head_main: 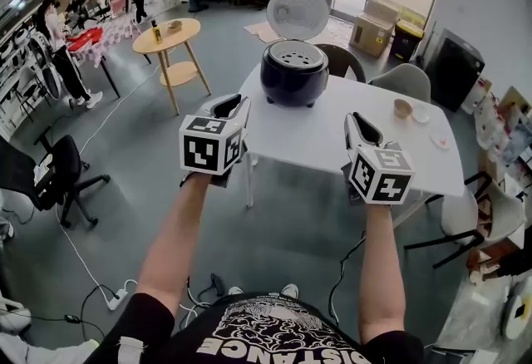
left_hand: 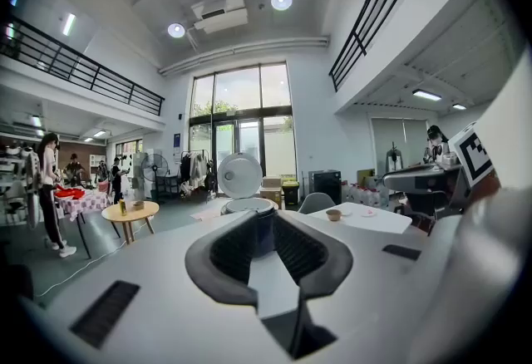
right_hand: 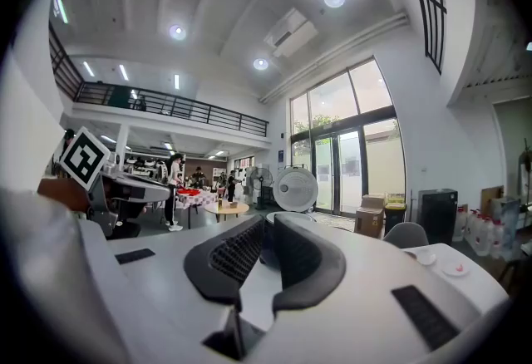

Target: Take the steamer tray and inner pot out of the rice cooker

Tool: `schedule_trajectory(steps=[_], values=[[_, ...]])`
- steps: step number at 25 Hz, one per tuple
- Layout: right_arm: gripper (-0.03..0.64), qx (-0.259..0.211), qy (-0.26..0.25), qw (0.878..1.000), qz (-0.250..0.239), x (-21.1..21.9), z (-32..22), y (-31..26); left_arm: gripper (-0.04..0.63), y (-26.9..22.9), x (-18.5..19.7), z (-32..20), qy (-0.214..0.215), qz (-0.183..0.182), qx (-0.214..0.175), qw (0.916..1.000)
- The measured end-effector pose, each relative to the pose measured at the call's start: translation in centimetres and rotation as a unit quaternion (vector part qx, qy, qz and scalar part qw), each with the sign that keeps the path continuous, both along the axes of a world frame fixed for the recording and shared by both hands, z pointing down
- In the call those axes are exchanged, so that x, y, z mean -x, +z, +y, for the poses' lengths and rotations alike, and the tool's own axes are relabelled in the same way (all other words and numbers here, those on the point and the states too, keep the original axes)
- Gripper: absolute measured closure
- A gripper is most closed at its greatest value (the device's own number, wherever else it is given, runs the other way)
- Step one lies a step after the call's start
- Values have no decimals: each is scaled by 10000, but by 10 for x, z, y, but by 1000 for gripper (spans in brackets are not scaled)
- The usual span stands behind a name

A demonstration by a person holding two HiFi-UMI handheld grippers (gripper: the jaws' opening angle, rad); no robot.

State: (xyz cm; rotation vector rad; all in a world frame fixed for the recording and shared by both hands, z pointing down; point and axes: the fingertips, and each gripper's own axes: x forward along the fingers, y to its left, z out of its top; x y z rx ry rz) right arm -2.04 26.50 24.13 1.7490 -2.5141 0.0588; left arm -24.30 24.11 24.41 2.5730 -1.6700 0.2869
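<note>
A white table (head_main: pixel 332 142) carries the task's things. Near its far-left corner stands a dark, round rice cooker (head_main: pixel 294 78), set back from the near edge. Its white lid (head_main: pixel 297 13) is swung fully up and stands upright behind the body. The steamer tray (head_main: pixel 293 53), pale and dotted with holes, sits in the cooker's open mouth. The inner pot is hidden beneath it.

The left gripper (head_main: pixel 233 105) is held by the table's near-left corner, and the right gripper (head_main: pixel 356 123) is over the near edge, further right. Both point toward the cooker and are well apart from it. In each gripper view the jaws stand a narrow gap apart, released. Nothing is gripped, and the cooker shows far beyond the gap.

Toward the far-right corner sits a small brown bowl (head_main: pixel 403 108), with a white dish (head_main: pixel 421 115) just beside it. A pinkish dish (head_main: pixel 440 140) lies near the right edge.
</note>
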Motion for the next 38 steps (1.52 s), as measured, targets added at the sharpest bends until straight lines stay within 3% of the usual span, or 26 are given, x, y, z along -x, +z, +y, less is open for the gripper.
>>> schedule_trajectory(steps=[15, 27, 38], values=[[481, 43, -94, 9999, -46, -29, -19, 4, 386, 2, -14, -16, -269, -24, -7, 9996], [317, 156, -280, 9995, -34, -86, -41, 24, 278, 13, -68, -30, -522, -113, -43, 9986], [261, 176, -332, 9992, -156, -107, -65, 34, 209, 25, -96, -52, -404, -208, 98, 9989]])
